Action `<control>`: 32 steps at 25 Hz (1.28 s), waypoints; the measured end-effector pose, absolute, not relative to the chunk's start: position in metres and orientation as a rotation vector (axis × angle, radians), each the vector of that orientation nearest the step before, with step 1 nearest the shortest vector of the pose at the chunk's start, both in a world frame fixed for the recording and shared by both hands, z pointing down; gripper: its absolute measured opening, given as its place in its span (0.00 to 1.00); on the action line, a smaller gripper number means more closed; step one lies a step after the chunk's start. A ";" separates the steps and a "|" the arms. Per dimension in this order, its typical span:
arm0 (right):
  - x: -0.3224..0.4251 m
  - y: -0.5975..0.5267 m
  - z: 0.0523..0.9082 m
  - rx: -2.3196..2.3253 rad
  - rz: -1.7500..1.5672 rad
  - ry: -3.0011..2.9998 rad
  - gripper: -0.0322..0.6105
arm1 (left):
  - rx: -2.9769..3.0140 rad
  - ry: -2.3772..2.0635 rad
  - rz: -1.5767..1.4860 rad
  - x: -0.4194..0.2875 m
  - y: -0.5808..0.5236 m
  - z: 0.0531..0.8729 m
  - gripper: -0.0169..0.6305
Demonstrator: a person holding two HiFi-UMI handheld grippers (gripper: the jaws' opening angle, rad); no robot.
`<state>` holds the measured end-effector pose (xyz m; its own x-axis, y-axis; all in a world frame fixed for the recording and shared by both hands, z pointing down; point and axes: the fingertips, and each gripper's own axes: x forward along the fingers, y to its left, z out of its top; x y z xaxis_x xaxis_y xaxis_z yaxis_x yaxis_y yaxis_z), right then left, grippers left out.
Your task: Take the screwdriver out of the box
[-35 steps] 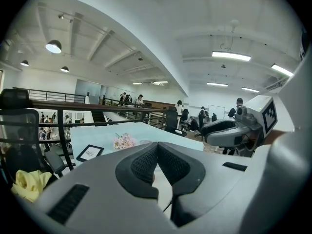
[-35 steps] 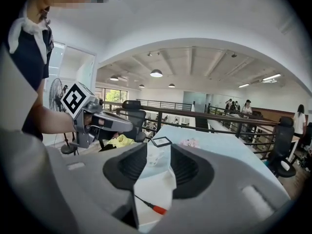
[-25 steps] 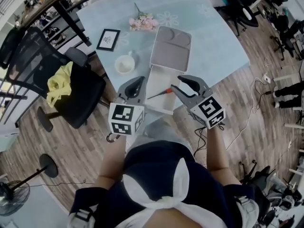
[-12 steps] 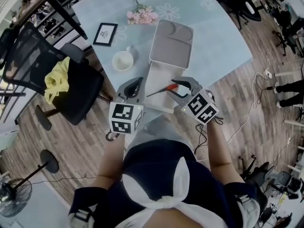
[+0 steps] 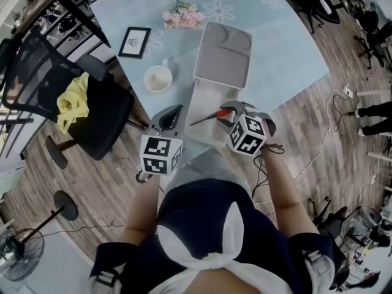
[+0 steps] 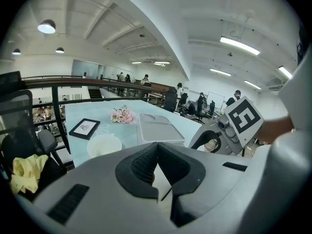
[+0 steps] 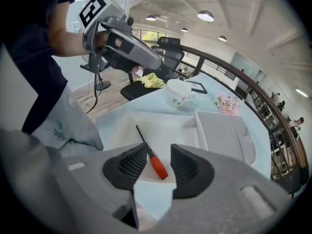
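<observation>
A screwdriver [image 5: 209,117] with a red handle and thin dark shaft lies in the open white box [image 5: 205,100] at the table's near edge. In the right gripper view its red handle [image 7: 158,167] shows between my two spread fingers, the shaft pointing away over the box floor [image 7: 170,126]. My right gripper [image 5: 230,111] is open, low over the handle end. To the left of the box my left gripper [image 5: 174,111] hangs shut and holds nothing; its tips [image 6: 157,147] meet.
The box's grey lid [image 5: 223,57] lies open behind it. A white cup [image 5: 158,78], a black picture frame [image 5: 135,41] and pink flowers [image 5: 181,17] sit farther back on the pale blue table [image 5: 282,48]. A black chair with a yellow cloth [image 5: 72,100] stands left.
My right gripper has swung left and down onto the screwdriver's red handle, its marker cube turning toward the box. The left gripper has hardly moved.
</observation>
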<state>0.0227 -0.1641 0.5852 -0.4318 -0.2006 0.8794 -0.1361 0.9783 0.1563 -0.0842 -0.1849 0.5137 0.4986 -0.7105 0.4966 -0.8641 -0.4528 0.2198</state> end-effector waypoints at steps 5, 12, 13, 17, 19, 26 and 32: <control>0.024 -0.164 0.609 0.159 -0.051 -1.973 0.29 | 2.290 -1.287 0.488 -0.087 -0.187 0.520 0.05; 0.022 -0.163 0.643 0.035 -0.046 -1.886 0.31 | 2.287 -1.281 0.509 -0.089 -0.197 0.526 0.05; 0.022 -0.163 0.646 0.023 -0.046 -1.876 0.31 | 2.286 -1.280 0.509 -0.089 -0.198 0.527 0.05; 0.024 -0.163 0.661 -0.017 -0.046 -1.838 0.31 | 2.284 -1.276 0.512 -0.089 -0.203 0.531 0.05; 0.024 -0.165 0.666 -0.028 -0.066 -1.820 0.31 | 2.283 -1.276 0.513 -0.089 -0.204 0.532 0.05; 0.027 -0.165 0.680 -0.093 -0.119 -1.745 0.31 | 2.273 -1.275 0.518 -0.092 -0.209 0.536 0.05; 0.027 -0.167 0.687 -0.109 -0.131 -1.721 0.31 | 2.267 -1.277 0.519 -0.094 -0.212 0.538 0.05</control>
<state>0.0275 -0.1673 0.6872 -0.1529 -0.0017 0.9882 0.1476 0.9887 0.0245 -0.0941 -0.2120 0.5377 0.4921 -0.6826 0.5403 -0.8660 -0.4472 0.2236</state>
